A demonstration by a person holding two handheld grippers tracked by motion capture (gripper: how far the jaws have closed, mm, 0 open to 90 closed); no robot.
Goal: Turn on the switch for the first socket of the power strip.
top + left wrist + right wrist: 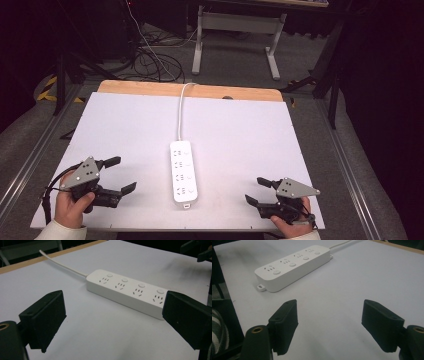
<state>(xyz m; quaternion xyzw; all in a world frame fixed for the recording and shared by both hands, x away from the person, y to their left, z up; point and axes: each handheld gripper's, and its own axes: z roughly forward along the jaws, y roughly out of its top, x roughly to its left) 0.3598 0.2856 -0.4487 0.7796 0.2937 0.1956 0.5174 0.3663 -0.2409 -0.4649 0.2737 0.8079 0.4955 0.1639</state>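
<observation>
High view: the power strip [183, 171] lies mid-bench [240, 135], between the left hand-held gripper [118, 175] and the right hand-held gripper [256, 190], both open and empty. Left gripper view: the strip sits just past the gaping jaws; a sideways nudge could slide it. Right gripper view: its cord [339, 243] trails away, so lifting may tug it taut.
</observation>
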